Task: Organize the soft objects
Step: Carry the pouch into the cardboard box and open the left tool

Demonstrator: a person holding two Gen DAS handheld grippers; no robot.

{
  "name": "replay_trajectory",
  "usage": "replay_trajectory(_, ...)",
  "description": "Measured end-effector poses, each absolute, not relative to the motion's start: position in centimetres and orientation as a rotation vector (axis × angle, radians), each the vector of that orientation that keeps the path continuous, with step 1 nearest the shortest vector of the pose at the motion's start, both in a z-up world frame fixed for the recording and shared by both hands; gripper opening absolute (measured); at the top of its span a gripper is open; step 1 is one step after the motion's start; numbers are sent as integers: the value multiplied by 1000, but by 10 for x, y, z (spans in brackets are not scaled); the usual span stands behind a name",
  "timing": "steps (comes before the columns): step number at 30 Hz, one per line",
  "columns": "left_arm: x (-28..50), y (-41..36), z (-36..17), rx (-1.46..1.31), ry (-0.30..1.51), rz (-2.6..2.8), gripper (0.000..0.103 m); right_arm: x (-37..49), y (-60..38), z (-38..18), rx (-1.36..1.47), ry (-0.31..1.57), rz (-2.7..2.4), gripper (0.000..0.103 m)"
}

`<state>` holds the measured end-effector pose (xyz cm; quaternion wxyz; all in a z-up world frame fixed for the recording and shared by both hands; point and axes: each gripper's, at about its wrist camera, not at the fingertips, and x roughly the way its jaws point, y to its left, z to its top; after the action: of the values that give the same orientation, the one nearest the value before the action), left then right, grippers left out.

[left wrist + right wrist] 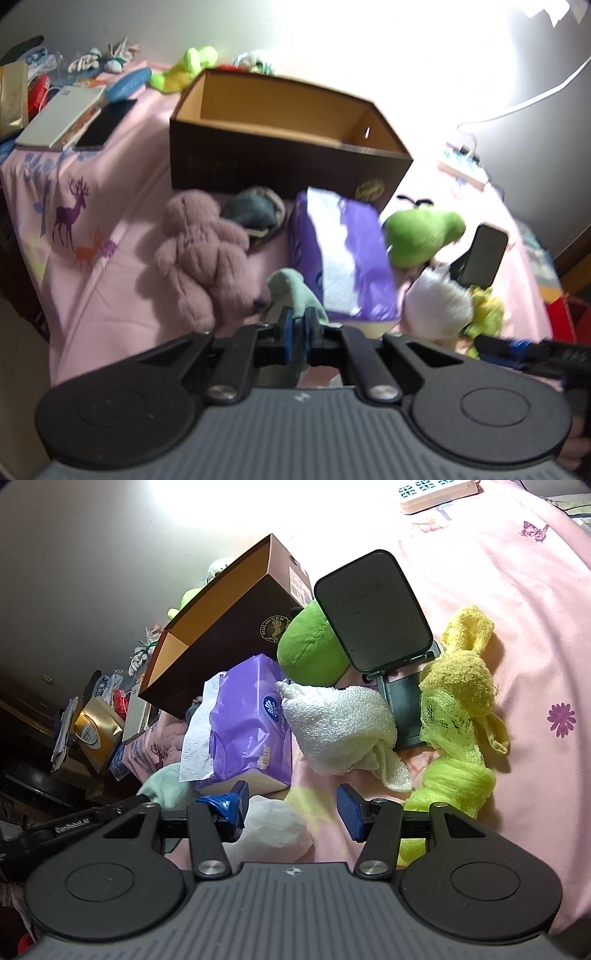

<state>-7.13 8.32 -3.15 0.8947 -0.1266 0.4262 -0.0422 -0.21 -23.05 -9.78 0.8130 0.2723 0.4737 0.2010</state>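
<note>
left gripper (300, 325) jaws clamping mint cloth (291, 291), right gripper (291, 810) wide

Pink bedsheet (110, 206) with purple, orange deer; purple tissue pack (343, 251); mauve plush (207, 254); yellow towel (461, 686); brown box (280, 166)

1. Pink bear (201, 254): fluffy plush.
2. Tissue pack (248, 720): glossy purple plastic wrap.
3. White towel (338, 722), at 3 o'clock of the pack: rough terry cloth.
4. Box (280, 162): matt cardboard.
5. Yellow cloth (456, 698): loose, netlike, perhaps knitted.
6. Bedsheet (517, 609): smooth printed cotton-like cloth.
</note>
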Motion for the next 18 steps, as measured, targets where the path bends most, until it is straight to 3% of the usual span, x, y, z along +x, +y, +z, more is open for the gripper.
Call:
replay_trajectory(8,-53,94,25,-286,725,-106,2,1,-228,-101,593,1014,432,38)
replay_trajectory(18,54,118,58,-216,616,-88,1,13,-249,-82,608,894,246,38)
